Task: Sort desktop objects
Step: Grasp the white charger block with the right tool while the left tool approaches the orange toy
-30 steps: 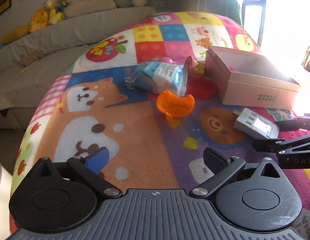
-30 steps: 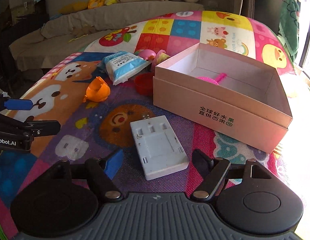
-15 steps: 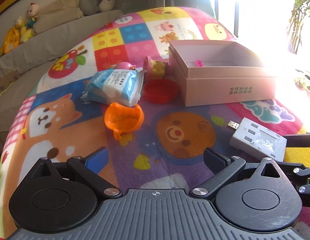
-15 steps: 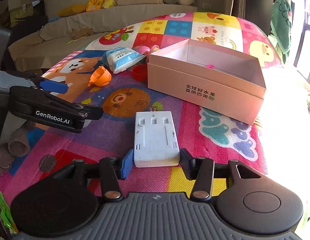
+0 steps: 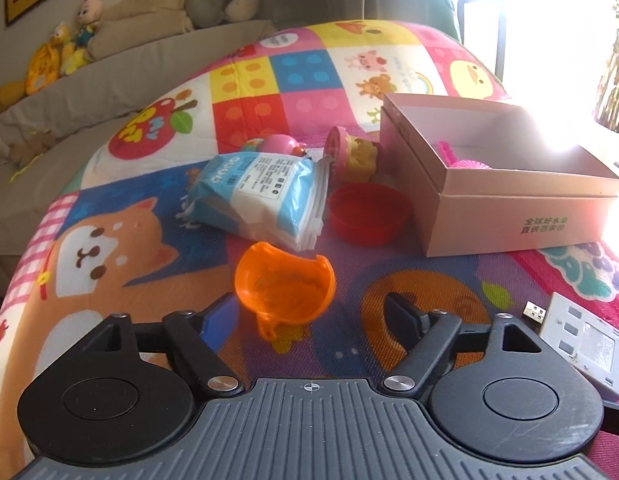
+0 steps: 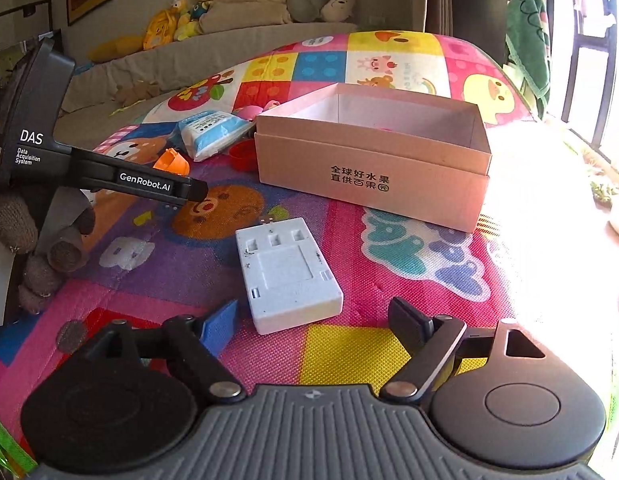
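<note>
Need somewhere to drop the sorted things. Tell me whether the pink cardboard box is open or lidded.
Open. The pink cardboard box has no lid on top; its inner walls show, and a pink item lies inside.

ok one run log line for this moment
left gripper: closing round orange cup | right gripper: just opened, charger released | box: open

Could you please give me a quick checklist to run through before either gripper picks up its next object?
1. Left gripper astride the orange cup, jaws just narrowed, pads not pressing: ok.
2. Right gripper just reopened, white charger loose on the mat: ok.
3. Pink box open, room inside: ok.
4. Grippers apart from each other: ok.
5. Red bowl clear of the cup: ok.
6. Cup empty: cannot tell.
</note>
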{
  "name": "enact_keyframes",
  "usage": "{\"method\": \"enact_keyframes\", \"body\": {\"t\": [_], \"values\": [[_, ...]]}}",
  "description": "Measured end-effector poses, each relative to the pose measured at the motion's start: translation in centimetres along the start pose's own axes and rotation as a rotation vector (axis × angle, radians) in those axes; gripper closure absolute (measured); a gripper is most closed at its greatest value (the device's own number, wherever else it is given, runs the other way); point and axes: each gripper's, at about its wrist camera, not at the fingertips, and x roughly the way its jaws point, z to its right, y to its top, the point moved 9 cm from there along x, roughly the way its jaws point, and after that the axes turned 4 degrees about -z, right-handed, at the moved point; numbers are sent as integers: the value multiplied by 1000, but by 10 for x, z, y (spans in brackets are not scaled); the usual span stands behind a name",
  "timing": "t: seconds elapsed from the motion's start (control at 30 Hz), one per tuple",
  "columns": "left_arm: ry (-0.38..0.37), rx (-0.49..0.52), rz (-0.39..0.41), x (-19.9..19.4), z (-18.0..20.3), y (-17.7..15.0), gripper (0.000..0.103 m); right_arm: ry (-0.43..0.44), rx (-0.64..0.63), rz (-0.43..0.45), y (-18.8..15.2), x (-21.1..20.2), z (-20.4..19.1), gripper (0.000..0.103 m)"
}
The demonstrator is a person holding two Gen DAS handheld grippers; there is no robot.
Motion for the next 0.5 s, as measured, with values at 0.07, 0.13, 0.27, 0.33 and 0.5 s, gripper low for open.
{"method": "enact_keyframes", "body": {"t": [0.07, 0.13, 0.27, 0.33, 0.5], "values": [[-1, -3, -7, 1, -1, -1, 37, -1, -1, 0, 0, 0, 0, 20], [-3, -7, -6, -2, -3, -3, 50, -4, -4, -2, 0, 0, -1, 20], [-26, -26, -12, -20, -7, -17, 64, -9, -10, -4, -1, 0, -2, 20], [-45, -26, -17, -32, -6, -29, 64, -17, -13, -5, 0, 0, -2, 20], [-77, -29, -20, -65, -6, -62, 55, 18, 12, -29, 4, 0, 3, 20]]}}
